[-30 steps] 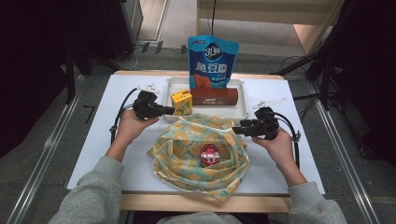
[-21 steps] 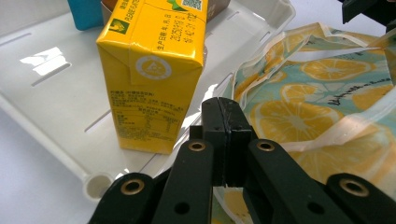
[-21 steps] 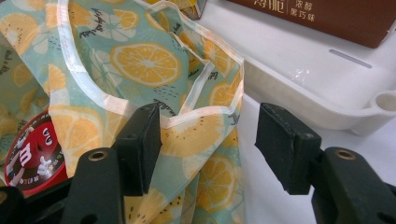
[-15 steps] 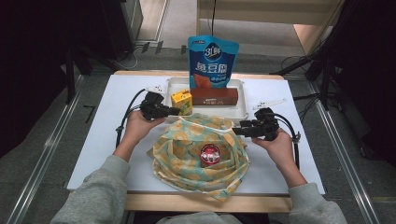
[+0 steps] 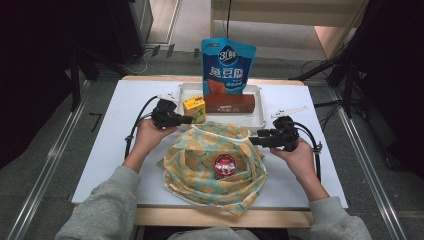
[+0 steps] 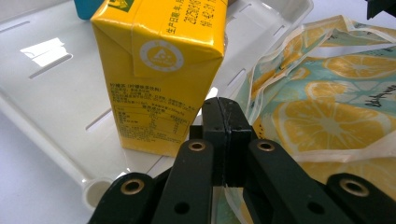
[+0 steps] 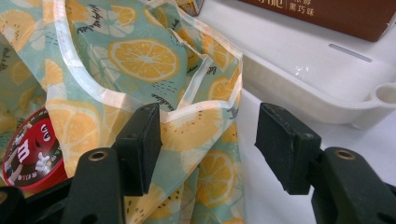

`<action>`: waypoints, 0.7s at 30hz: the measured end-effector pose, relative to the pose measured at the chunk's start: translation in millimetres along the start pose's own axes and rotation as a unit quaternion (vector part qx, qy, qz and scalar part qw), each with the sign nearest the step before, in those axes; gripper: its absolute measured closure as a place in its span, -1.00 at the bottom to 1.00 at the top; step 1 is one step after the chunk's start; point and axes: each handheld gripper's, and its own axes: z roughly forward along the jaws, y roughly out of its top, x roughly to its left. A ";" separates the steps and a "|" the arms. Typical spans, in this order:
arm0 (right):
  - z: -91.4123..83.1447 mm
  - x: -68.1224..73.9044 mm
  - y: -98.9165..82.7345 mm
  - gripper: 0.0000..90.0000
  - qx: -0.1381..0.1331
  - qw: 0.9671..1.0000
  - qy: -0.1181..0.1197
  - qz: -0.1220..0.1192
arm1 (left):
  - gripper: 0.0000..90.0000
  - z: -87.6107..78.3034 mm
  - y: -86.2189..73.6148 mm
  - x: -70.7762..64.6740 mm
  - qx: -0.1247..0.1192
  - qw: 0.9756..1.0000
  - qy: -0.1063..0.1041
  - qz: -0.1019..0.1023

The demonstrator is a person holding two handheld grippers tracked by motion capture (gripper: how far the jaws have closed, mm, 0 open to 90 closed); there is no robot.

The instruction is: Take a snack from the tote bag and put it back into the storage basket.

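Observation:
A lemon-print cloth bag lies open at the table's middle with a red round tub inside it. My left gripper is shut, its tips at the bag's far left corner, just in front of a yellow drink carton. In the left gripper view the closed jaws sit over the bag's rim beside the carton; whether fabric is pinched is hidden. My right gripper stands open at the bag's right rim. Its view has the bag's edge under the gap of the right gripper, and the tub at left.
A white tray behind the bag holds the carton, a brown box and a tall blue snack pouch. The white table top stretches to both sides. Cables loop by each hand.
My left gripper has shifted a little right and nearer, from beside the tray to the bag's far left corner. The right gripper and the bag have stayed put.

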 end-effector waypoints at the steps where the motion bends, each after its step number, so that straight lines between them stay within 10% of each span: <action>1: 0.0 -0.3 -0.1 -0.07 0.000 1.000 0.000 0.000 | 1.00 -0.2 -0.2 0.7 -0.001 1.000 0.000 -0.001; 21: -0.6 -0.9 -0.2 -0.07 -0.002 1.000 -0.001 0.000 | 1.00 -4.4 -5.0 13.5 -0.009 0.999 0.021 -0.023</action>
